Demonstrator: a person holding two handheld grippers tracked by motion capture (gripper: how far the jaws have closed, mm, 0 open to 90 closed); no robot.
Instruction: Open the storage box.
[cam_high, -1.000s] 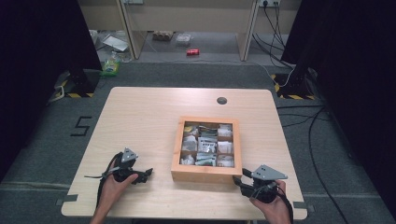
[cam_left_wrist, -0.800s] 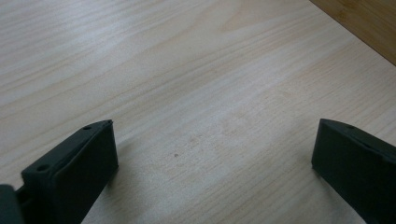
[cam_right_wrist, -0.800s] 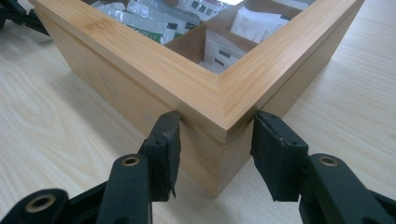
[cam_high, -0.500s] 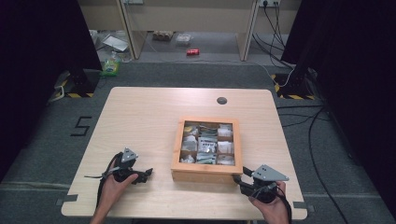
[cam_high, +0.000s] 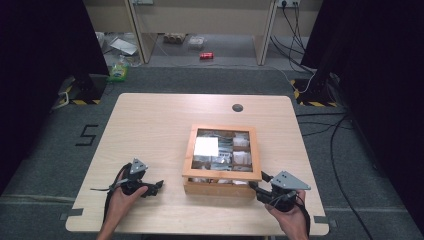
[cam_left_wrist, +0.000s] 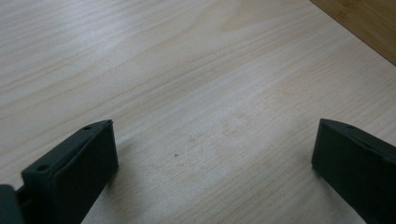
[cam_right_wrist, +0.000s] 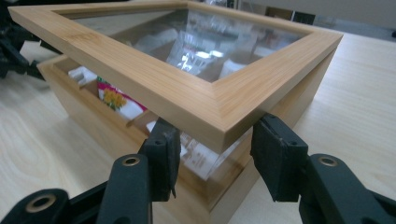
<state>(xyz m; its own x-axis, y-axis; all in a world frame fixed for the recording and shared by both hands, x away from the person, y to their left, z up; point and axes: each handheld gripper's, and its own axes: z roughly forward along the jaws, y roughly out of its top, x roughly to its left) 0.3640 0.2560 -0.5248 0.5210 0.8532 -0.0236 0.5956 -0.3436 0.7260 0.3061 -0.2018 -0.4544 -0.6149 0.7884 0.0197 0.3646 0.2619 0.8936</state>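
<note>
The lid (cam_right_wrist: 187, 88) of the wooden box (cam_high: 221, 161) is stiff wood around a glass pane, so it looks light but could crack if it drops. The best place to hold it is the wooden near right corner. The right gripper (cam_right_wrist: 212, 154) has its jaws on both sides of that corner, and the lid sits lifted a little. The box sits right of the middle of the worktop (cam_high: 150, 125), with small packets inside. The left gripper (cam_high: 159, 185) rests to the left with its jaws wide apart and empty.
</note>
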